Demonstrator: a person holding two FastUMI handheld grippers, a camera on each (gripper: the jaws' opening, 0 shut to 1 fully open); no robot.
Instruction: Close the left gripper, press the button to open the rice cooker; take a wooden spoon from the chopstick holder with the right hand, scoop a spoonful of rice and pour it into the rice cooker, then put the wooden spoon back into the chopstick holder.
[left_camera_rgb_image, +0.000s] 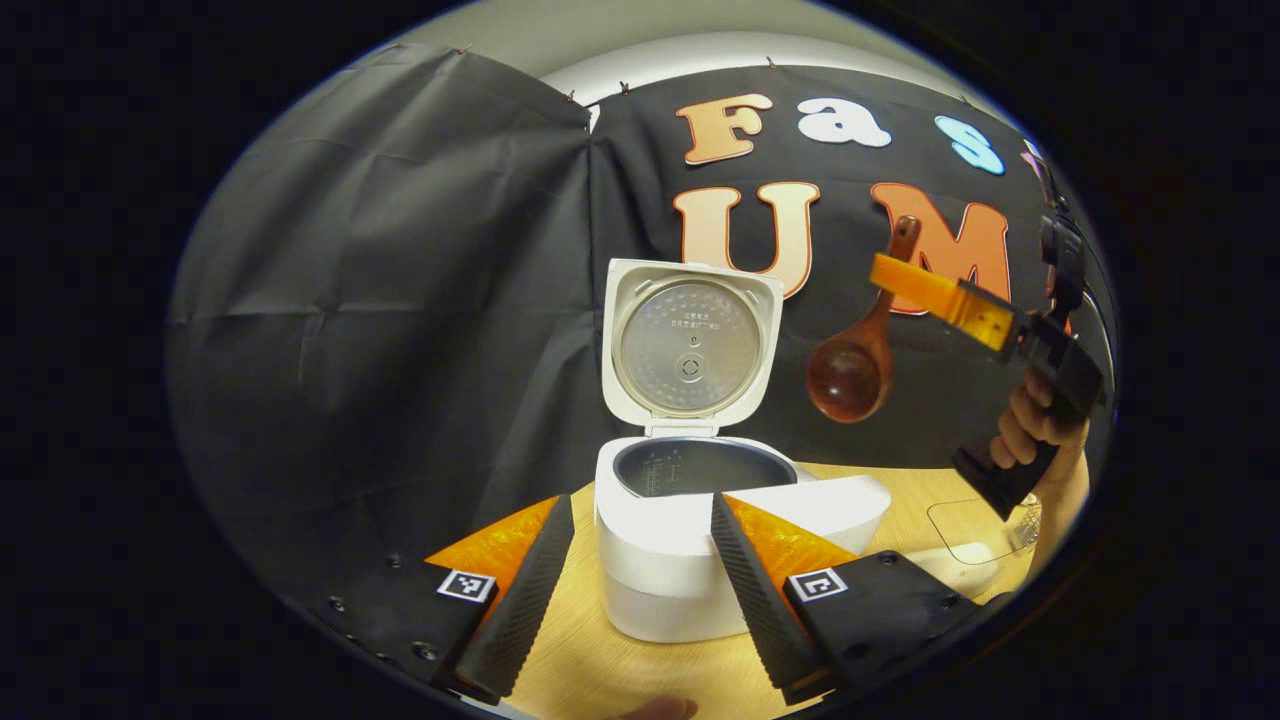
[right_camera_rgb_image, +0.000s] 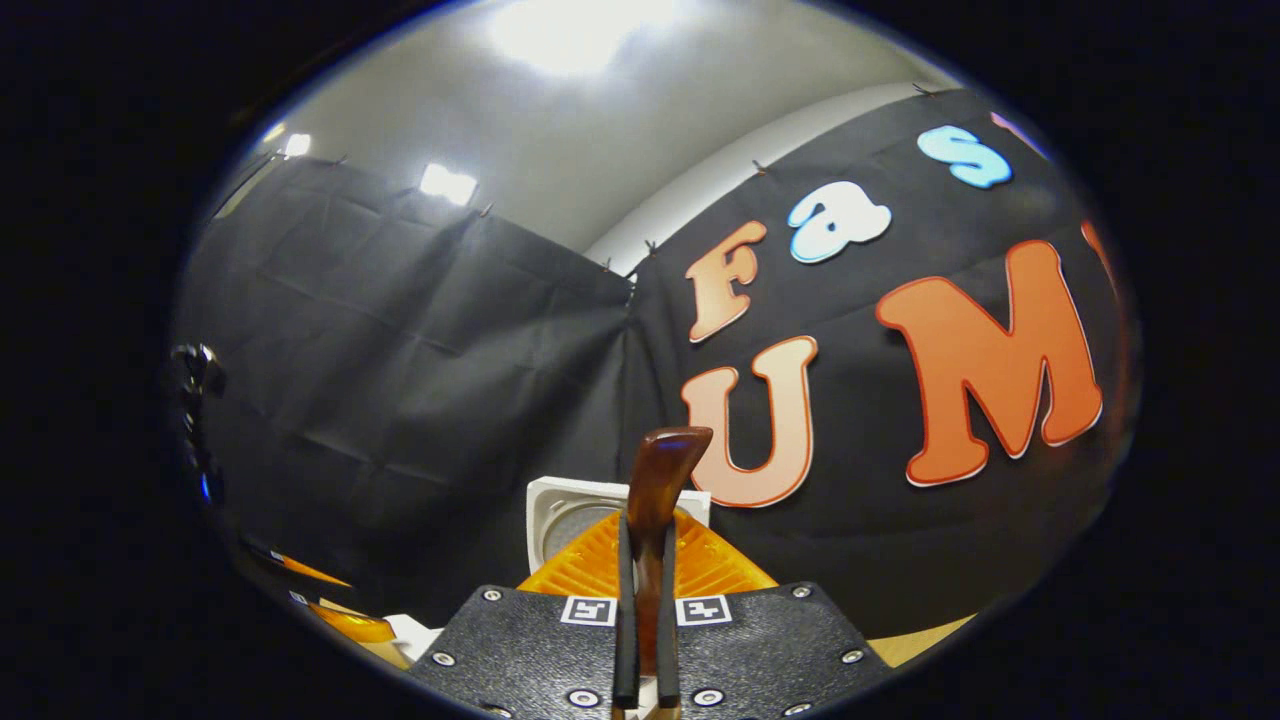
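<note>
In the left gripper view, your left gripper (left_camera_rgb_image: 632, 560) sits low over the wooden table (left_camera_rgb_image: 590, 660), its two fingers spread well apart with nothing between them. Just beyond and between those fingers stands the white rice cooker (left_camera_rgb_image: 690, 540), resting on the table with its lid (left_camera_rgb_image: 690, 345) swung fully up and standing near upright, so you look straight at the metal inner plate. The dark inner pot (left_camera_rgb_image: 700, 465) is exposed below it; what it holds cannot be made out from here.

To the right of the cooker and well above the table, your right gripper (left_camera_rgb_image: 905, 275) hangs in the air, gripped by your hand (left_camera_rgb_image: 1030, 425). It pinches the wooden spoon (left_camera_rgb_image: 855, 365) by the handle, the bowl hanging down and tilted slightly left, apart from the open lid and level with it. Below that hand, a clear container (left_camera_rgb_image: 975, 530) lies on the table near its right edge.

In the right gripper view, your right gripper (right_camera_rgb_image: 645, 640) has its fingers drawn together, clamped on the spoon's handle (right_camera_rgb_image: 660, 480), whose end rises between them, with the top of the cooker's lid (right_camera_rgb_image: 560, 510) behind.
</note>
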